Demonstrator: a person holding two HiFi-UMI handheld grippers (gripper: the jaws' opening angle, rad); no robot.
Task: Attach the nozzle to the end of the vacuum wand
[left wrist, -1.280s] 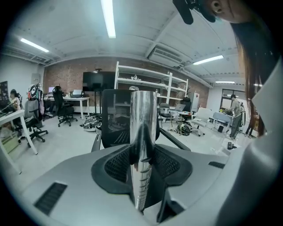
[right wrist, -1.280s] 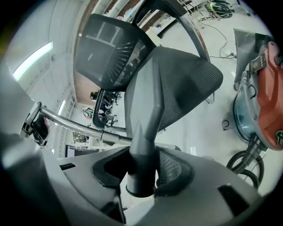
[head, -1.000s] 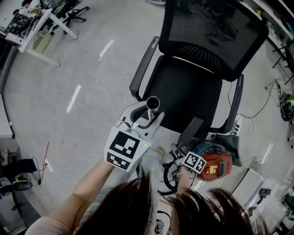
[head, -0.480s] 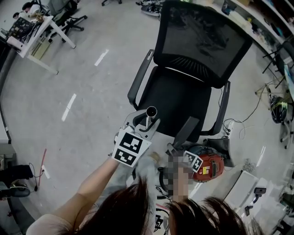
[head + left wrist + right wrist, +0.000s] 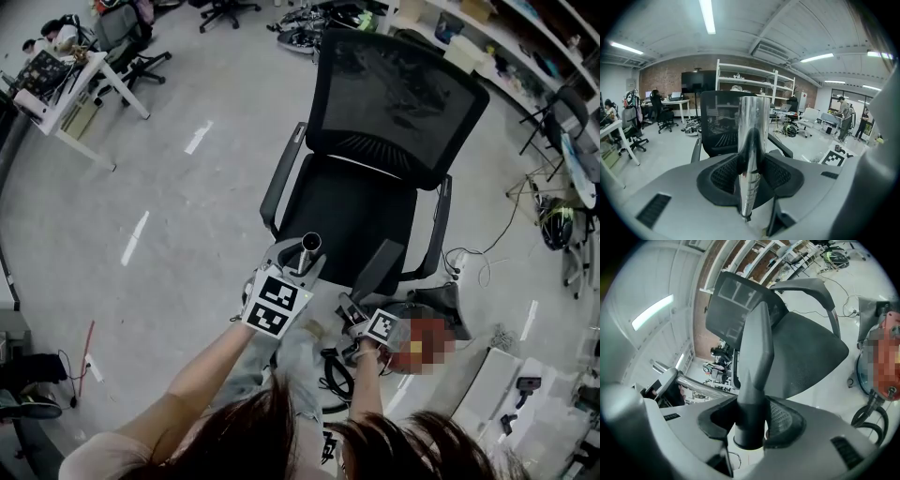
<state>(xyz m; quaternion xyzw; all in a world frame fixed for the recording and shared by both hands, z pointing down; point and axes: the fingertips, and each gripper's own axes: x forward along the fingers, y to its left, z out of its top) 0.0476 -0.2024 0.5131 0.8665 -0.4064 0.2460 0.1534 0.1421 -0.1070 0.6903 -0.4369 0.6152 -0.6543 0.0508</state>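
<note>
1. Nozzle (image 5: 378, 269) and wand (image 5: 310, 244) sit closer than a second ago, still apart.
2. Left hand-held gripper (image 5: 302, 257) pinches wand; right hand-held gripper (image 5: 360, 306) pinches nozzle near its socket.
3. Risk: skewed axes could jam the joint, twisting nozzle loose.

Head view overhead, downward — gripper views along jaws; chair (image 5: 361, 211) shared.

The shiny chrome vacuum wand (image 5: 753, 133) is clamped in the left gripper (image 5: 750, 174). The dark tapered crevice nozzle (image 5: 758, 345) is clamped in the right gripper (image 5: 752, 420), not joined.
</note>
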